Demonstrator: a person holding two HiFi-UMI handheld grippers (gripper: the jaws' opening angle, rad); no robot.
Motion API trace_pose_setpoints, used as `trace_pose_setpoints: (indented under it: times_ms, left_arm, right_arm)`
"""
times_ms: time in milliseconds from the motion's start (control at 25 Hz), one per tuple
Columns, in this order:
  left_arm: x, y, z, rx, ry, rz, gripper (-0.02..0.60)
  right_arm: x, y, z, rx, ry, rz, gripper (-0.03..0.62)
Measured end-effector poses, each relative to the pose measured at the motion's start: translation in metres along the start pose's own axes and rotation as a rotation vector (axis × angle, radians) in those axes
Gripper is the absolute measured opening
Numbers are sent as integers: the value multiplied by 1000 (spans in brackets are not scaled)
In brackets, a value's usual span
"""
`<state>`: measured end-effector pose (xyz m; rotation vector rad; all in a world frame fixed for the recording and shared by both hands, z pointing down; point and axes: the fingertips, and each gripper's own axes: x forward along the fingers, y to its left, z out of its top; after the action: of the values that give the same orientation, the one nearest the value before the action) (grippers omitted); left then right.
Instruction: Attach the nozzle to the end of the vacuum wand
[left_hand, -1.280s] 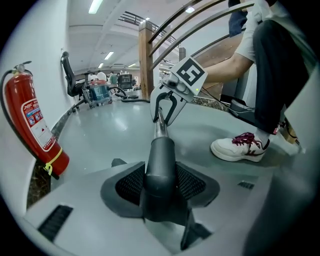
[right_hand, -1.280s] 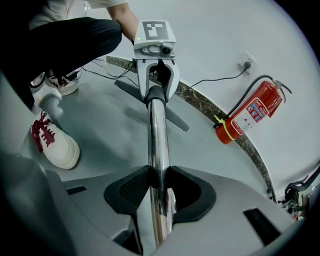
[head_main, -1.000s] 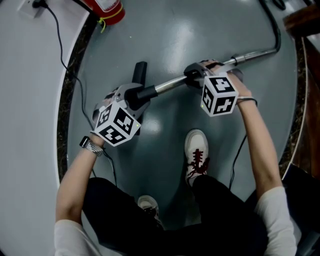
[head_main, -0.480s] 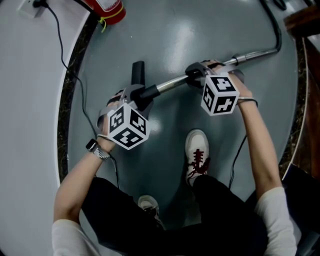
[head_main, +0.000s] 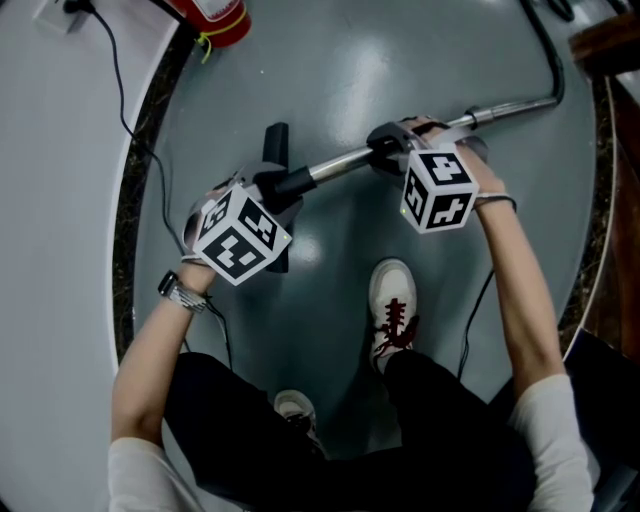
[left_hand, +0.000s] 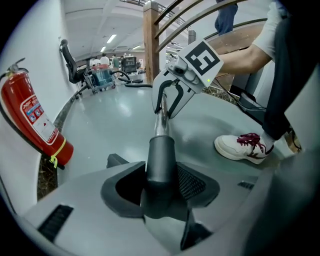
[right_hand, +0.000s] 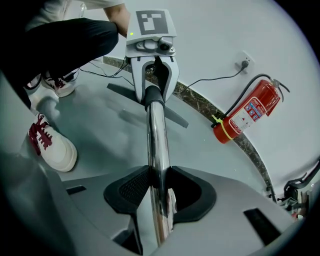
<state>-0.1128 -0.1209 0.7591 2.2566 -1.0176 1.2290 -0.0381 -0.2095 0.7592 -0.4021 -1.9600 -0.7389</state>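
Note:
A chrome vacuum wand runs across the head view above the grey floor. Its left end sits in the dark neck of a black floor nozzle. My left gripper is shut on that neck; in the left gripper view the neck fills the gap between the pads, and the wand runs away from it. My right gripper is shut on the wand further right. In the right gripper view the chrome tube is pinched between the pads, with the nozzle head beyond.
A red fire extinguisher stands by the curved white wall, with a black cable trailing along it. The person's white shoes stand just below the wand. The wand bends into a black hose at top right.
My left gripper has rolled a little about the nozzle neck, its marker cube tipping one way and then back. The right gripper and the wand stay where they were.

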Motion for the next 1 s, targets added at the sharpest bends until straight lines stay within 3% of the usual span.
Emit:
trace_pose_setpoints:
  times_ms: [360,560,720,1000]
  left_arm:
    - [4,-1,0,-76,-18,-117,189]
    - [9,-3,-1,-77,20,-177,187]
    - [14,-2,-1,22,49,-83,186]
    - [18,2,-3,154,117,16,186]
  right_arm:
    - [6,6,-1,-24,11,16,149]
    - [9,8,-2,-25,11,14,149]
    - [10,7,-6,-25,27,6,147]
    - [13,5,-6,-32,50,-6,147]
